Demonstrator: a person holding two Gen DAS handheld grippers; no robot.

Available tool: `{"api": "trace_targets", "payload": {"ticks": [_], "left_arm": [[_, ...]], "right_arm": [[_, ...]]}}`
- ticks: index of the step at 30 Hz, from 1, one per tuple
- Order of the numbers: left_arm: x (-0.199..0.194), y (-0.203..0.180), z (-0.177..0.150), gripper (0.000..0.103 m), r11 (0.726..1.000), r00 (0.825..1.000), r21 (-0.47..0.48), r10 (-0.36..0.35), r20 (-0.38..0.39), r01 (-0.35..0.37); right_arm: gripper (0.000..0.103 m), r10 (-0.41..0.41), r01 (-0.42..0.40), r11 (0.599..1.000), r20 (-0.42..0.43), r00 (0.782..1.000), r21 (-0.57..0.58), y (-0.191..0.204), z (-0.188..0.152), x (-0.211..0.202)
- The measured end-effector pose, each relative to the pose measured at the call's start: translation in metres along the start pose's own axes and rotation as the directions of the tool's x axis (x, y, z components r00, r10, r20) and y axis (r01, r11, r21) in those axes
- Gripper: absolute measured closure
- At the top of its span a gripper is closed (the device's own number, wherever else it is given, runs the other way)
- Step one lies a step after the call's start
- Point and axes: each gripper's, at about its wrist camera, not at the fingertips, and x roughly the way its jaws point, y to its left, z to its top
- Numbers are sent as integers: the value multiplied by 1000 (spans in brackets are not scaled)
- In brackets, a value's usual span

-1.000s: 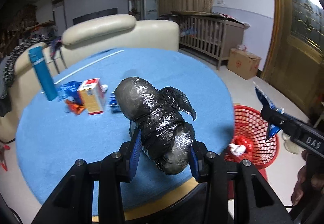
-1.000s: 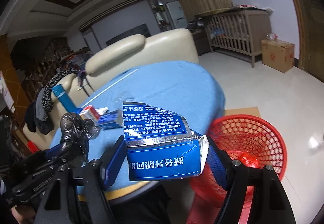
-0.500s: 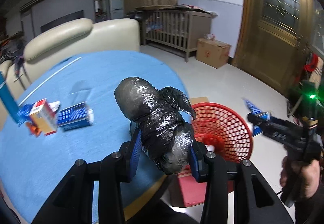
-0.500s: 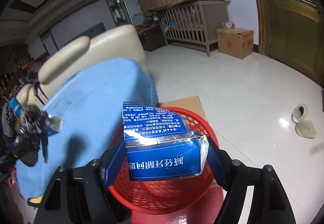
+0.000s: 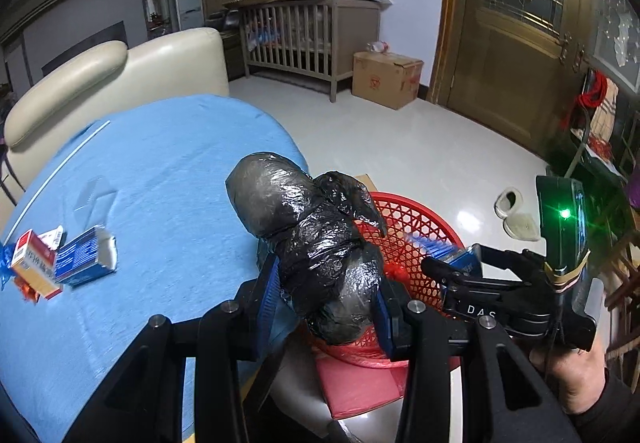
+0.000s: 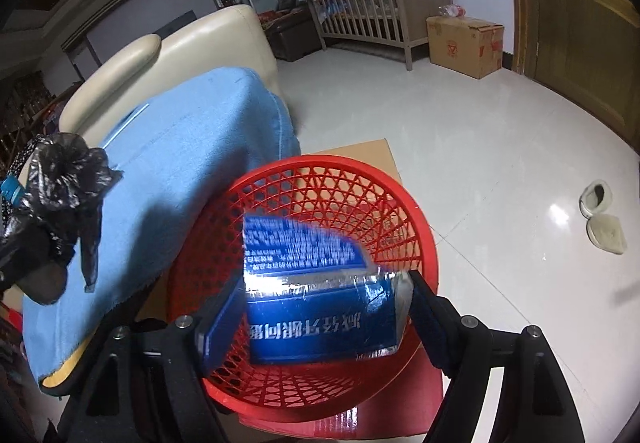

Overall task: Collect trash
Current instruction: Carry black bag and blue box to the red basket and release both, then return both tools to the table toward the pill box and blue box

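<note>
My left gripper [image 5: 326, 287] is shut on a crumpled black plastic bag bundle [image 5: 308, 235], held over the edge of the blue-clothed table [image 5: 160, 183] beside a red mesh basket [image 5: 412, 219]. In the right wrist view my right gripper [image 6: 324, 307] hangs over the red basket [image 6: 424, 227], its jaws opening. A blue carton [image 6: 316, 315] is between them, blurred and tilted, with the pads no longer pressing on it. The black bag [image 6: 60, 179] shows at the left of that view. A blue box [image 5: 84, 255] and a red-and-white carton [image 5: 32, 267] lie on the table.
A cream sofa [image 5: 120, 75] stands behind the table. A wooden crib [image 5: 304, 31] and a cardboard box [image 5: 386, 77] are by the far wall, and slippers [image 6: 604, 219] lie on the tiled floor. The basket rests on a red base [image 6: 400, 403] over flat cardboard.
Both grippers swung right from over the table to the red basket. The right jaws widened and the blue carton began slipping down. The left grip on the bag is unchanged.
</note>
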Motion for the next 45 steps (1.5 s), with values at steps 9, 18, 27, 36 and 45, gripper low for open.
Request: {"api": "trace_targets", "payload": {"ticks": [9,18,27,36,45], "left_arm": [[26,-19,8,57,999,998,36,-30,-64,32],[45,-23,7,28,997,990,62,-34,-139,43],[9,38,-15,28,998,994,-53,19,-107,-24],[-33,133,-64,25,954,986,-256,137,-90,-156],[-83,218,-105,24,841,949,-449,307,-64,-302]], "right_arm": [[19,13,-24,994,105,994,106,-20,5,-29],[19,37,-79,978,213,976,194,-31,17,-63],[19,101,-123,985,172,980,123,8,18,-53],[19,201,-194,978,91,975,-72,100,13,-38],[19,286,-291,906,-62,956,-306,209,-6,-13]]}}
